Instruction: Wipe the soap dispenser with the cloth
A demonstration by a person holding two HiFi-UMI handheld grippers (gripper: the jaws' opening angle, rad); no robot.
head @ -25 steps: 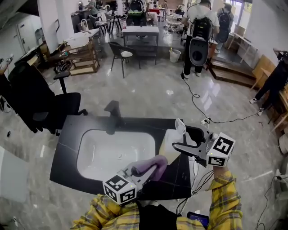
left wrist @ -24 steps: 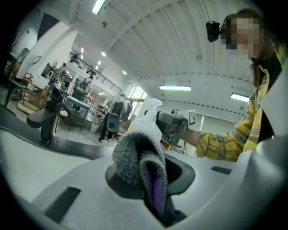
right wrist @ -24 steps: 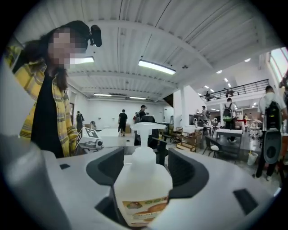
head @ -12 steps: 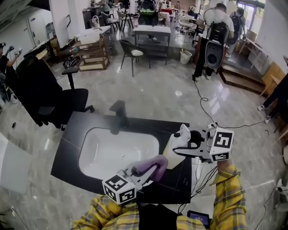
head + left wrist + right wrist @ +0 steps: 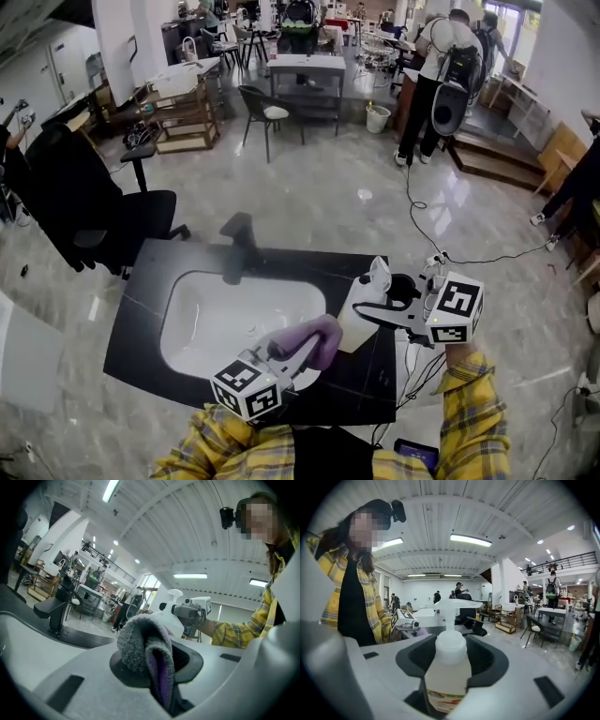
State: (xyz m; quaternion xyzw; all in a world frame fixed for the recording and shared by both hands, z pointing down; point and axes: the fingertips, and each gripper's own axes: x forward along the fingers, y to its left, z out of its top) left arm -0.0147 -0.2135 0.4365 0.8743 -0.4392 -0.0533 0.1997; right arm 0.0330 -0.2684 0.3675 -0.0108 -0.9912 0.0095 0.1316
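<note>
On black bench (image 5: pixel 141 291), right of white sink (image 5: pixel 216 323): soap dispenser (image 5: pixel 356 319) upright between right tongs (image 5: pixel 372 309), just closing onto its body, apparently to steady it. Purple cloth (image 5: pixel 314 333) bunched in clamped left tongs (image 5: pixel 302 358), near dispenser, ready for wiping.

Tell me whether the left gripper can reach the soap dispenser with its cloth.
Probably yes: the left gripper, shut on the cloth, sits close beside the soap dispenser with nothing between them.
</note>
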